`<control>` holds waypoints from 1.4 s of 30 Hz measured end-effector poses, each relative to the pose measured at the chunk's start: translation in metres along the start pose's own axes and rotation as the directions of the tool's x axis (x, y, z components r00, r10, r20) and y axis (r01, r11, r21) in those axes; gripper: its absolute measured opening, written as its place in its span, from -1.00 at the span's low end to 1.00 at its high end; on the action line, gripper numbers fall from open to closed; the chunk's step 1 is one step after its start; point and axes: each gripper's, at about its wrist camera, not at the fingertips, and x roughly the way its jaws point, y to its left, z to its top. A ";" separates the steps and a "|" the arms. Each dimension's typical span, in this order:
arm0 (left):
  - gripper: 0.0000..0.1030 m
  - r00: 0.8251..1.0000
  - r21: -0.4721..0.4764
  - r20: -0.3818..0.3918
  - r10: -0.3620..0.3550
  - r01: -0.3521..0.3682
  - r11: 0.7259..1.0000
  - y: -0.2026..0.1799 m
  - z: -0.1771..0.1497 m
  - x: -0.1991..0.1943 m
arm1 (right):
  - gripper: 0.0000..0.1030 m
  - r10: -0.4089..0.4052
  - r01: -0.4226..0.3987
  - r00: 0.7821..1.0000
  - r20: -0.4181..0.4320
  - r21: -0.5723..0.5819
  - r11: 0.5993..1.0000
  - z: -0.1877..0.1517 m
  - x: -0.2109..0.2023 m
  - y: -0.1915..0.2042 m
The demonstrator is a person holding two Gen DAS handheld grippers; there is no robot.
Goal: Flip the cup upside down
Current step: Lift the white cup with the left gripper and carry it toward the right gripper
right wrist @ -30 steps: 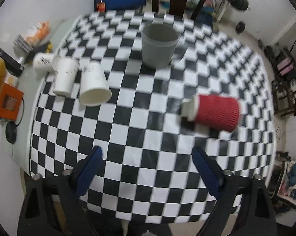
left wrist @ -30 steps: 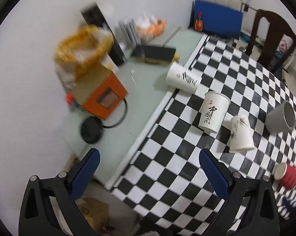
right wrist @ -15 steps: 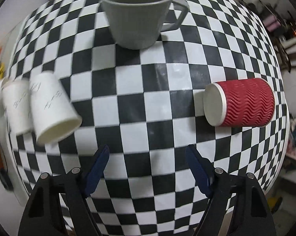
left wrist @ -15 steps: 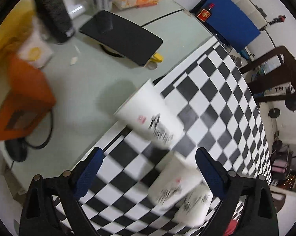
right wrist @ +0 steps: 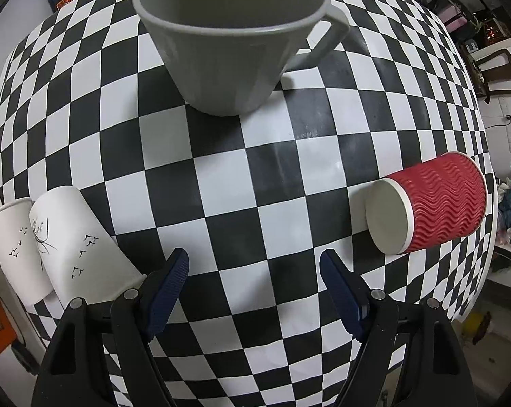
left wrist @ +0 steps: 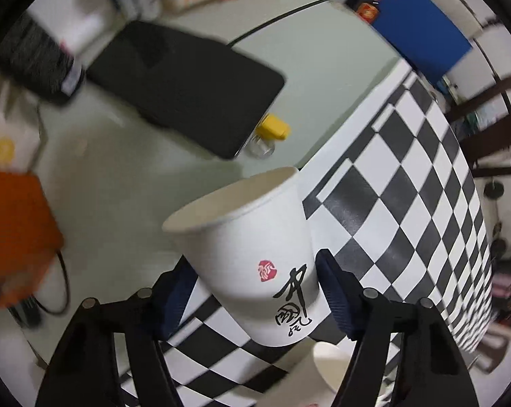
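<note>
A white paper cup [left wrist: 255, 254] with black calligraphy and a red seal lies tilted at the edge of the checkered cloth, mouth up and to the left. My left gripper [left wrist: 252, 291] has its blue pads on both sides of the cup's lower body, close to its walls; whether they press it I cannot tell. My right gripper [right wrist: 255, 291] is open and empty above the checkered table [right wrist: 272, 169]. A grey mug [right wrist: 235, 40] stands upright ahead of it. A red ribbed cup [right wrist: 435, 203] lies on its side to the right.
Two white paper cups with bird prints [right wrist: 75, 240] [right wrist: 14, 247] lie at the left of the right wrist view. A black tablet [left wrist: 187, 81], a yellow-capped bottle [left wrist: 269, 135] and an orange box [left wrist: 14, 237] sit on the pale green surface. Another cup's rim [left wrist: 333, 366] shows below.
My left gripper has moved forward onto the calligraphy cup, and its pads have narrowed around it. My right gripper has moved closer to the grey mug.
</note>
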 end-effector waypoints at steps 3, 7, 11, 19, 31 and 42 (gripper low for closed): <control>0.30 0.997 0.103 0.070 0.039 -0.046 0.994 -0.007 -0.011 -0.018 | 0.58 0.006 -0.006 1.000 0.003 0.001 1.000 0.008 -0.004 0.006; 0.30 0.985 0.226 0.161 0.059 -0.095 0.970 -0.011 -0.038 -0.049 | 0.58 0.023 -0.023 0.999 0.023 -0.012 1.000 0.004 -0.026 0.005; 0.30 0.969 0.376 0.237 0.066 -0.154 0.914 -0.016 -0.096 -0.083 | 0.58 0.047 -0.044 0.998 0.052 -0.053 0.998 -0.003 -0.048 -0.004; 0.30 0.993 0.577 0.104 0.057 -0.107 0.810 -0.046 -0.239 -0.087 | 0.59 0.083 -0.068 0.994 0.073 -0.177 0.982 -0.054 -0.061 -0.060; 0.31 0.985 0.732 -0.124 0.117 0.012 0.681 -0.117 -0.392 0.010 | 0.60 0.030 -0.031 1.000 -0.008 -0.153 0.988 -0.100 -0.016 -0.182; 0.37 0.984 0.767 -0.105 0.146 -0.013 0.641 -0.163 -0.380 0.050 | 0.60 0.016 -0.017 1.000 -0.018 -0.082 0.997 -0.114 0.017 -0.231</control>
